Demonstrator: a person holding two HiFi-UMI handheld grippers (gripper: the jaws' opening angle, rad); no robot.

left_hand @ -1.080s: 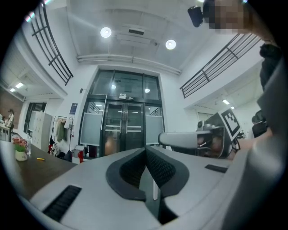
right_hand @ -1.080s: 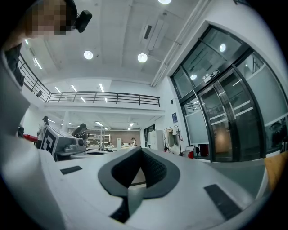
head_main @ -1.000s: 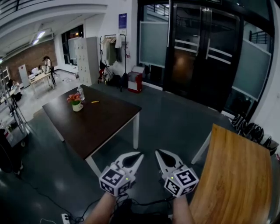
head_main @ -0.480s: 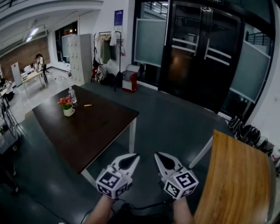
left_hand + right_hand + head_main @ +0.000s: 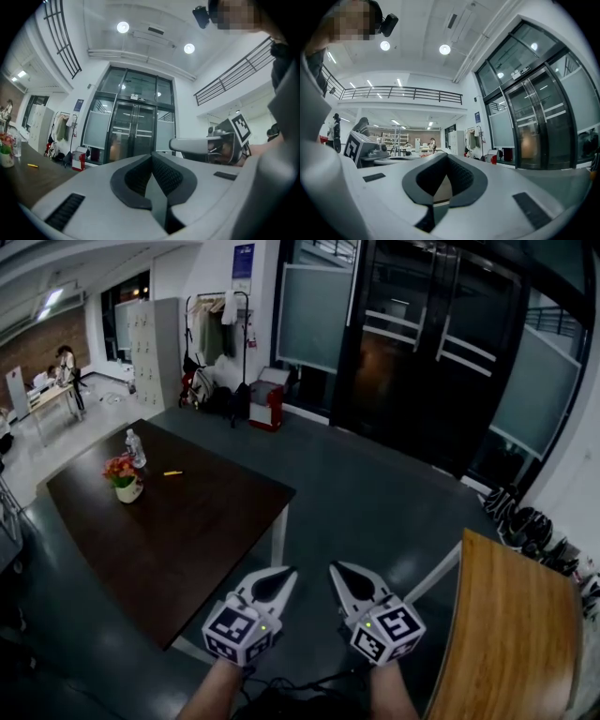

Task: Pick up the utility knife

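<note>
While fingers of the white left gripper (image 5: 282, 575) and right gripper (image 5: 338, 570) are pressed together, empty, the small yellow presumed utility knife (image 5: 172, 472) on the dark brown counter (image 5: 192, 535) is not yet reached, well apart.

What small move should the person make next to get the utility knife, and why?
Probably step on toward the dark table: the small yellow item, likely the knife, lies at its far end near the flower pot, well beyond both grippers. The left gripper and right gripper are shut and empty.
</note>
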